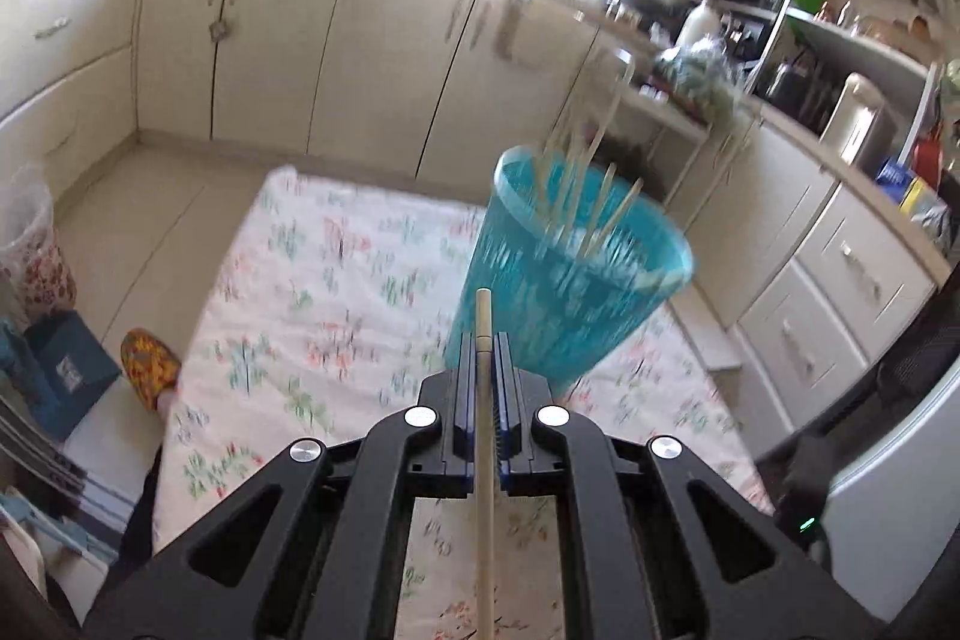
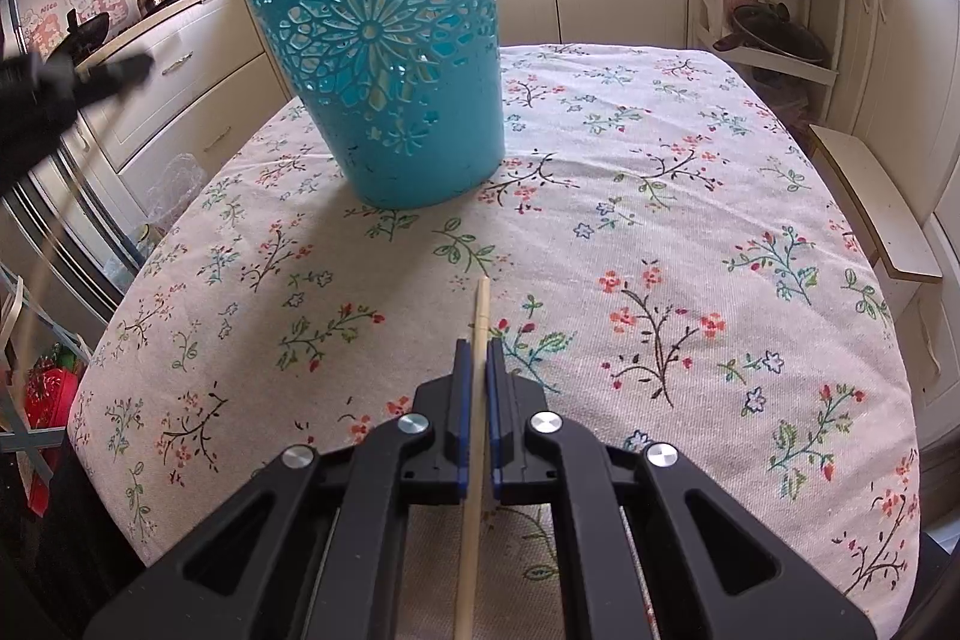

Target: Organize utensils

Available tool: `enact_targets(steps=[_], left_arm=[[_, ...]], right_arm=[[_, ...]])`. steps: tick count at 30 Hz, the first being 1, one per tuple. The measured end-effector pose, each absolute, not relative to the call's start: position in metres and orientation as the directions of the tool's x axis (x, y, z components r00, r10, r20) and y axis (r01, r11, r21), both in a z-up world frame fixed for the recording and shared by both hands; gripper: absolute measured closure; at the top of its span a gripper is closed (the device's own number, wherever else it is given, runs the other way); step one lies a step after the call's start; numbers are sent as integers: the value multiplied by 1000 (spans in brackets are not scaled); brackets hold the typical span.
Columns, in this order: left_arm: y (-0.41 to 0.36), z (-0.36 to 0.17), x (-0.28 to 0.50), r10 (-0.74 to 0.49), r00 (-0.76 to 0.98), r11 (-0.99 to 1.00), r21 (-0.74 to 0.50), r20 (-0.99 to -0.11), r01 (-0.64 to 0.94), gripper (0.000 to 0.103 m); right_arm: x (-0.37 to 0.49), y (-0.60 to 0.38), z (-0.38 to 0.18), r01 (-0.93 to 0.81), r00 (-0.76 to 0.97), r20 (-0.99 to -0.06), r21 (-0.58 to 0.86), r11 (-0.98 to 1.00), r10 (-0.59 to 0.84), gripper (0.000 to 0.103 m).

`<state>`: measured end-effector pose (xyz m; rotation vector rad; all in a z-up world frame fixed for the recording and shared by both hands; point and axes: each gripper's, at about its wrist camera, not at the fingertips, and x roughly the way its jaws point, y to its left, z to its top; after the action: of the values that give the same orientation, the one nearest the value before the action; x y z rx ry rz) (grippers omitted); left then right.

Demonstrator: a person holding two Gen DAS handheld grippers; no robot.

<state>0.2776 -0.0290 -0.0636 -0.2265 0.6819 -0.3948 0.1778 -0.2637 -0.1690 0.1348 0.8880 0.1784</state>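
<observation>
A teal cut-out basket [image 2: 390,58] stands on the floral tablecloth [image 2: 660,232], chopsticks [image 1: 591,196] leaning inside it. The left gripper [image 1: 483,346] pinches one wooden chopstick [image 1: 483,400] near the basket; the right gripper [image 2: 478,355] clamps another chopstick [image 2: 475,400], the basket ahead-left.

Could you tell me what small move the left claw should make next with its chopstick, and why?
Probably carry the left claw forward and up over the rim of the teal basket, then tip its chopstick in. The claw is shut on the stick, the basket already holds several chopsticks, and its opening lies just ahead, slightly right.
</observation>
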Motion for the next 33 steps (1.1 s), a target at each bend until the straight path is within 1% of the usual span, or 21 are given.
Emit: enact_targets(steps=[5,10,14,17,20,23,28,33], left_arm=[[-39,-14,293,-454,761,886,-328,-464,328,98],[-61,29,322,-447,818,887,-296,-361,354,98],[-77,48,347,-439,850,889,-277,-291,364,98],[-84,50,372,-425,869,889,-297,-253,348,98],[-94,43,392,-408,880,895,-298,-243,333,98],[-101,32,404,-405,878,898,-292,-255,329,98],[-110,14,401,-407,867,905,-254,-286,341,98],[-126,-11,387,-407,830,913,-142,-381,383,98]], right_arm=[[176,-264,-169,-99,619,-755,199,975,217,97],[176,-266,-168,-98,619,-753,208,973,223,97],[177,-267,-168,-96,617,-751,225,970,235,97],[178,-270,-168,-95,614,-749,241,966,247,97],[179,-271,-169,-95,612,-748,253,963,257,97],[180,-272,-169,-95,610,-747,264,960,265,97],[180,-273,-169,-94,606,-747,277,956,276,97],[180,-273,-170,-94,603,-748,279,956,277,97]])
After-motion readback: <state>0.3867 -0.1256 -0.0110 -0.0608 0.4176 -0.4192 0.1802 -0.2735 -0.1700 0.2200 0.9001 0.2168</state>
